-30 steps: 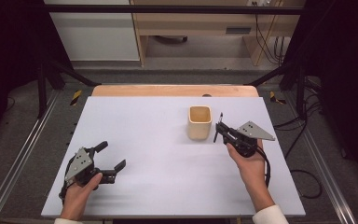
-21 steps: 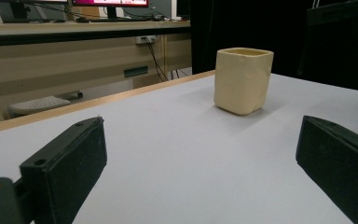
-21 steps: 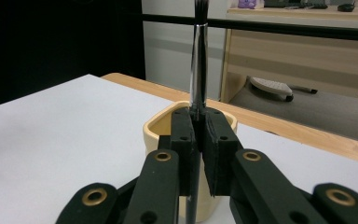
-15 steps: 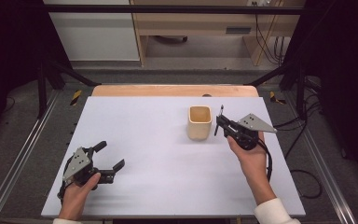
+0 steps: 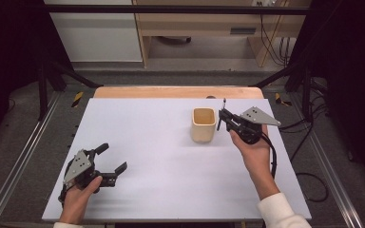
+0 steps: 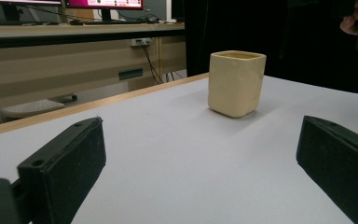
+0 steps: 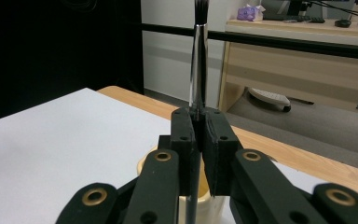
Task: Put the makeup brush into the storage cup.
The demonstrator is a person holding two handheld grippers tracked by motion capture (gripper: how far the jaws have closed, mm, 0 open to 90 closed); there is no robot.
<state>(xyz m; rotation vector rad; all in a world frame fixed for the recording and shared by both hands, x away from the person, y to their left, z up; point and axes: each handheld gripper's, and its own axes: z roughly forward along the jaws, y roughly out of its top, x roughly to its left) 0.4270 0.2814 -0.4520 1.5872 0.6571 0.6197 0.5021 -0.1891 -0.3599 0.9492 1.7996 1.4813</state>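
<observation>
**Inspector A:** Starting with the right claw (image 5: 221, 115). What is it doing?

**Inspector B:** It is gripping a thin metal rod (image 7: 197, 56), clenched hard on it. In the right gripper view the two black jaws are pressing together on the rod, which is standing nearly upright, rising above them and also running down below them. I cannot tell what kind of utensil it is; its top end is passing out of that view.

**Inspector A:** And where is it sitting relative to the cup?

**Inspector B:** The cream cup (image 5: 203, 124) is standing upright on the white worktop (image 5: 161, 142), right of centre and toward the far edge. In the high view the right claw is hovering just beside the cup's right side, raised off the worktop. In the right gripper view the cup's rim is showing directly beneath the jaws. Whether the rod's lower end is reaching inside the cup, I cannot tell.

**Inspector A:** The left claw (image 5: 111, 159)?

**Inspector B:** It is lying released, jaws spread wide with nothing between them, near the front left corner of the worktop. The left hand (image 5: 78, 199) is holding it low. In the left gripper view it is facing the cup (image 6: 236, 83), well apart from it.
</observation>
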